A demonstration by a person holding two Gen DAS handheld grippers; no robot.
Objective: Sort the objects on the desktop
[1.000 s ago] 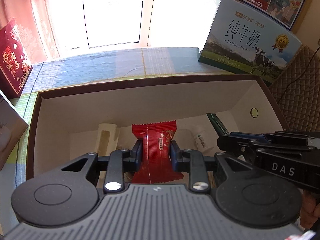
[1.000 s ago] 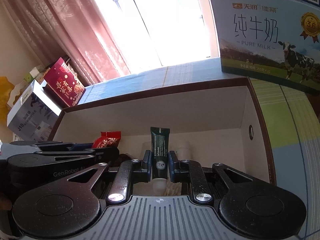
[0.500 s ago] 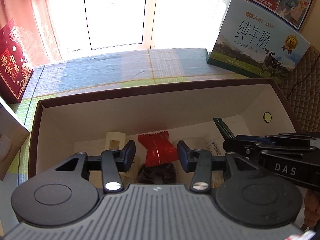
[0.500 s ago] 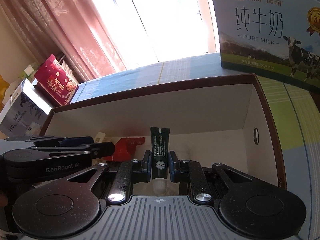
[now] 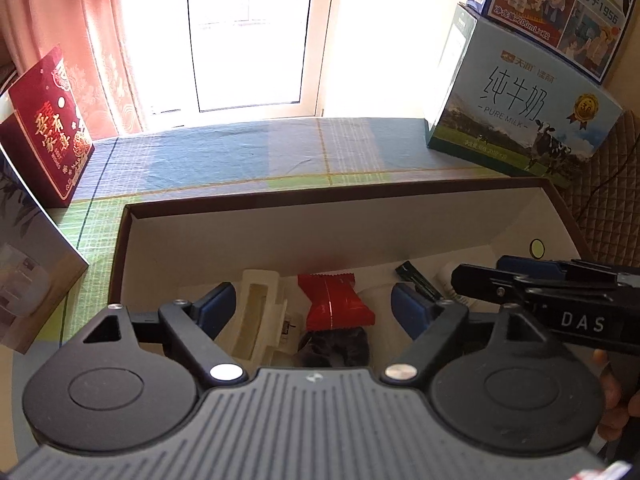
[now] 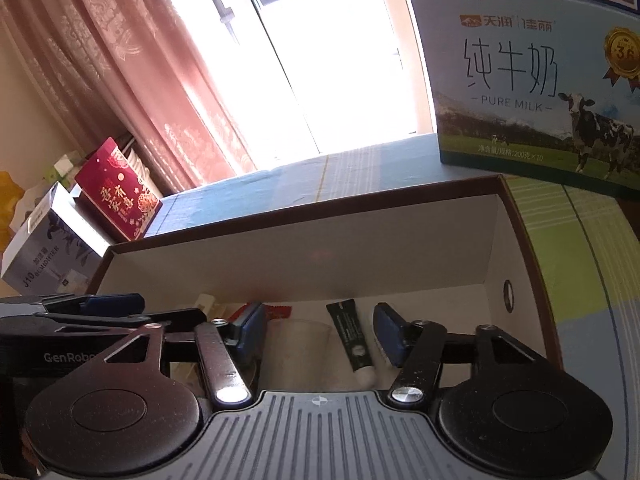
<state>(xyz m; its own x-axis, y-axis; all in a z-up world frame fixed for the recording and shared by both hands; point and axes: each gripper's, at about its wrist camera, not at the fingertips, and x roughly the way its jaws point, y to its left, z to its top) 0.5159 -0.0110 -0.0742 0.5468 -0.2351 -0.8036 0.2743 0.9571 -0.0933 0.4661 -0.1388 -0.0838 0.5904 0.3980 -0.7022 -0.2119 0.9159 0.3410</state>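
Left tongs (image 5: pixel 312 306) wide, right tongs (image 6: pixel 318 330) wide – red packet (image 5: pixel 334 302), dark tube (image 6: pixel 352 338) lying in box (image 5: pixel 304 232).

Left gripper (image 5: pixel 314 308): black linkage arms, blue finger pads (image 5: pixel 216 308), round black discs at 7 and 5 o'clock, ribbed grey housing at 6 o'clock.
Screws: silver round heads on both inner links; smaller ones at the arm tips.
Right gripper (image 6: pixel 318 332): same black-and-grey build, blue pads, small crosshair mark on the grey housing.
Markings: white "DAS" on the right unit's side; "GenRobo", cut off, on the left unit's side.
Hand (image 5: pixel 616 396): partly visible at 4 o'clock, no sleeve seen.
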